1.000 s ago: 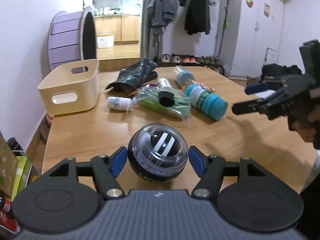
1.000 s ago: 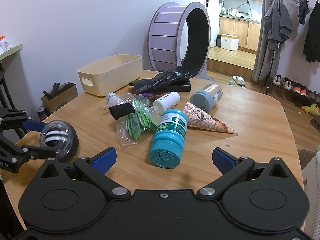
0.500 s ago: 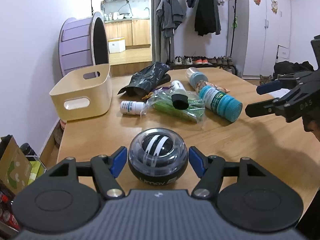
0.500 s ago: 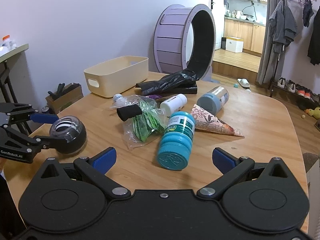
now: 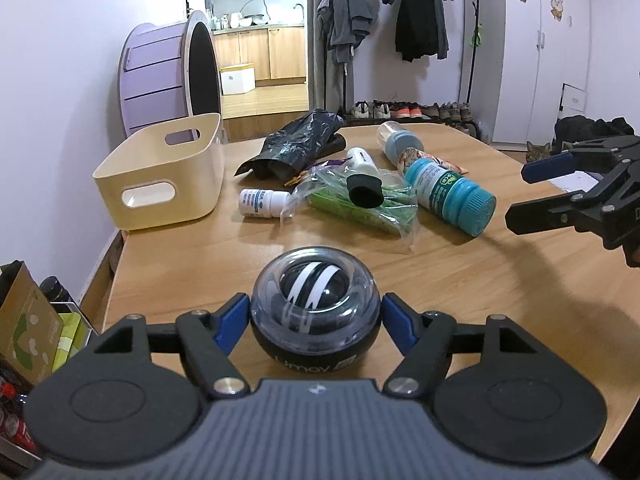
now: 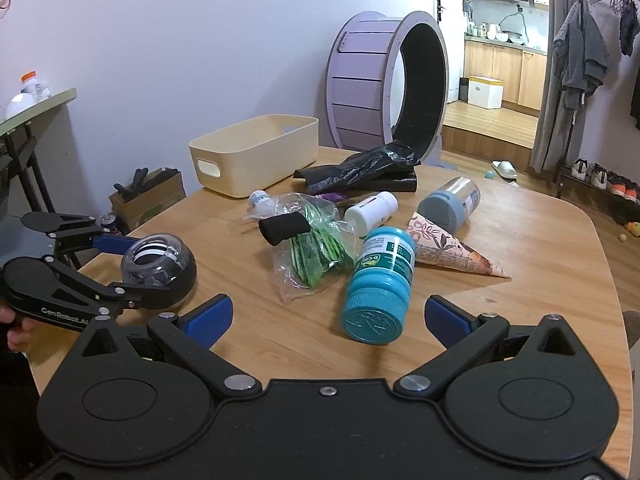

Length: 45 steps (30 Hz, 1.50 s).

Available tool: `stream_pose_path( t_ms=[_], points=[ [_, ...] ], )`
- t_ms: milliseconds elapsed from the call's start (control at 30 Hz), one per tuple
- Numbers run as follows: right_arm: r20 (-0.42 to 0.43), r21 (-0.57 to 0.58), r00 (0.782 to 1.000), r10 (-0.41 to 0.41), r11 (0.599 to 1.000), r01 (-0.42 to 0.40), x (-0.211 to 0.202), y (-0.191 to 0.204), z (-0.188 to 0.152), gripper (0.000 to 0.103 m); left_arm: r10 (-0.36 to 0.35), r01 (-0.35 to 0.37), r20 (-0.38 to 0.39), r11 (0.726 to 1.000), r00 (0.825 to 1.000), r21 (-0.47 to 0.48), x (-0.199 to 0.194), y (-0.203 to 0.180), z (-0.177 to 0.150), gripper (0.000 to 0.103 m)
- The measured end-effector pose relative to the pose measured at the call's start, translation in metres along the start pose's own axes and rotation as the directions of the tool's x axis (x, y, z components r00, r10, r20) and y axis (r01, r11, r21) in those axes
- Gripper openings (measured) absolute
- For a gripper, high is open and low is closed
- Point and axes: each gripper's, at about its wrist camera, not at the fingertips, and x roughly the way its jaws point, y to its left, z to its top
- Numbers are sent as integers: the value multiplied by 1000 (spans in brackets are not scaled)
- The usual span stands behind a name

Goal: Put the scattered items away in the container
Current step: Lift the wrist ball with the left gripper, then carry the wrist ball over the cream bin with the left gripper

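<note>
Two blue-padded fingers of your left gripper [image 5: 315, 317] bracket the black gyro ball with its clear domed top [image 5: 315, 317] in the left wrist view; the jaws are opening, and the pads sit right at the ball's sides, so you cannot tell whether they still press on it. That ball rests on the light wooden table [image 5: 460, 280] close to its near edge. Further back on the left stands the cream plastic bin with cut-out handles [image 5: 160, 174], upright, nothing showing inside it from here. Between ball and bin lies a small white pill bottle [image 5: 262, 202], beside a clear bag of green strips [image 5: 360, 200] with a black cylinder on top, and a teal capped bottle [image 5: 450, 196] on its side. Your right gripper [image 5: 520, 190] hovers at the right edge, jaws apart and holding nothing. From the right wrist view, your right gripper [image 6: 328, 316] stands wide open above the table, with the teal bottle [image 6: 378, 284] lying just ahead between its fingers, untouched. A patterned paper cone [image 6: 452, 250] lies touching the bottle's right side, a crumpled black plastic bag [image 6: 360, 170] sits behind the pile, and the cream bin [image 6: 256, 154] stands at the far left corner.
</note>
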Motion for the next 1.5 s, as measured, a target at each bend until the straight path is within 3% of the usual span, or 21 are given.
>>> stream_pose_path(
  t_ms=[333,500,633,833,1233,1500],
  points=[
    [10,16,1000,24,1000,-24,-2,0,1,103,-20,20,13,999,1000,-42,-2,4,0,70],
    [27,47,999,39,998,-40,-4,-6,3,103,-10,14,58,998,998,-64,-10,8,6,70],
    [36,67,999,37,997,-40,-5,-9,6,103,-14,20,71,996,997,-90,-11,17,18,70],
    [62,98,997,45,994,-51,-4,-14,11,103,38,-23,114,991,993,-129,-8,47,51,70],
    [109,148,993,41,987,-57,7,-29,19,103,117,-97,121,982,986,-160,58,114,120,70],
    [92,170,995,27,985,-42,18,-36,18,103,146,-140,25,977,989,-162,111,142,134,70]
  ],
)
